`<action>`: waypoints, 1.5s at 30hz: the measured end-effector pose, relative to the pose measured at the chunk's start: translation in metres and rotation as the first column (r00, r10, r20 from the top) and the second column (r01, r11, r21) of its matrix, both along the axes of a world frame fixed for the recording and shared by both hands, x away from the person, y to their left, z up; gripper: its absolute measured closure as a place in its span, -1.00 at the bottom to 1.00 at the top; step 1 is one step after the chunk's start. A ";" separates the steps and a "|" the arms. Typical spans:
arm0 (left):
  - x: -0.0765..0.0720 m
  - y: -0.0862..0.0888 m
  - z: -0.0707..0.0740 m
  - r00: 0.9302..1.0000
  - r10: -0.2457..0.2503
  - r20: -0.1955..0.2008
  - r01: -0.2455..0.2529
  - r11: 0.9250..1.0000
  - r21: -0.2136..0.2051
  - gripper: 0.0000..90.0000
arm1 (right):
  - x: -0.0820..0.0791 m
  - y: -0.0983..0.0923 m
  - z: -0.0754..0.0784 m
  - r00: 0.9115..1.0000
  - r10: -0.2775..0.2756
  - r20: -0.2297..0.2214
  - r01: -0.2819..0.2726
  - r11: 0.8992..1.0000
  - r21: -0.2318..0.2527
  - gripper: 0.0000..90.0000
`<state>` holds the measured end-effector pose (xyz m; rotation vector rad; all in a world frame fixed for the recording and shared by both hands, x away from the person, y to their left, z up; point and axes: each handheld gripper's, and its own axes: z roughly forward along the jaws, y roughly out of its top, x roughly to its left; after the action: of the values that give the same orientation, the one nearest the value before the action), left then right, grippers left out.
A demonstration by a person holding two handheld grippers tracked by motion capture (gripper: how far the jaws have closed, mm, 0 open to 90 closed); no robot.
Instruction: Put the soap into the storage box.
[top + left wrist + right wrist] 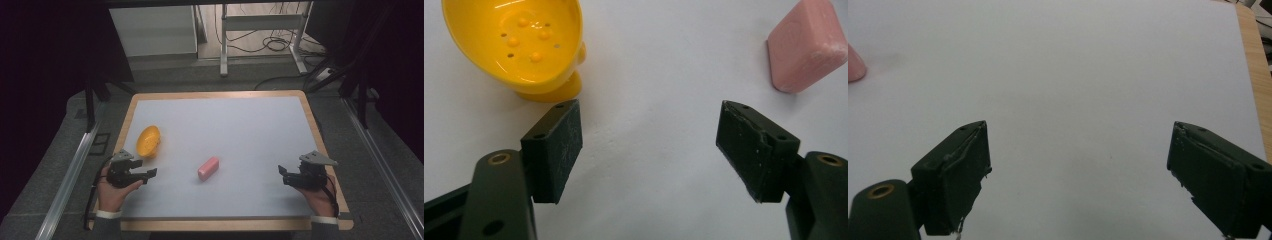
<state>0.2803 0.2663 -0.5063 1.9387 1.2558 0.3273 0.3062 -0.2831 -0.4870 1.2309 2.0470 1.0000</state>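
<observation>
Pink soap bar lies flat on the white surface, roughly mid-width, a bit toward the person's side, long axis running diagonally. Nothing touches it. In the left gripper view it sits at upper right, beyond and off to the side of the jaw there, not betw. the jaws. A sliver of it shows at the left edge of the right gripper view.

Yellow soap dish stands to the left of the bar, well apart from it, near the surface's left edge. It's oval, w/ raised bumps and small holes in its floor, and looks tilted on its foot.

Left tongs are just on the near side of the dish, held in the left hand, pointing right toward the bar. Jaws stand wide apart w/ bare surface betw. them, holding nothing.

Right tongs are near the right edge, held in the right hand, pointing left, well apart from the bar. Jaws likewise spread wide and empty.

Surface has a wooden rim.
</observation>
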 end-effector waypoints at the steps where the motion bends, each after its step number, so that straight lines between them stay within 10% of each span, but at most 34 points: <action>1: 0.000 0.000 0.000 1.000 0.001 -0.004 -0.001 1.000 0.002 -0.40 | 0.000 -0.001 -0.001 1.000 0.000 -0.002 0.000 1.000 0.001 -0.78; 15: -0.001 0.001 0.008 0.999 0.022 -0.040 -0.022 1.000 0.001 -0.48 | -0.001 -0.011 -0.003 0.999 0.034 0.014 -0.034 0.999 0.004 -0.78; 45: 0.008 -0.024 0.033 0.999 -0.046 0.012 0.046 0.999 0.027 -0.53 | -0.001 -0.020 -0.007 1.000 0.005 -0.010 -0.005 1.000 0.012 -0.77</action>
<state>0.2879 0.2422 -0.4732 1.9827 1.2025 0.3337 0.3053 -0.3027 -0.4935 1.2400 2.0557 1.0117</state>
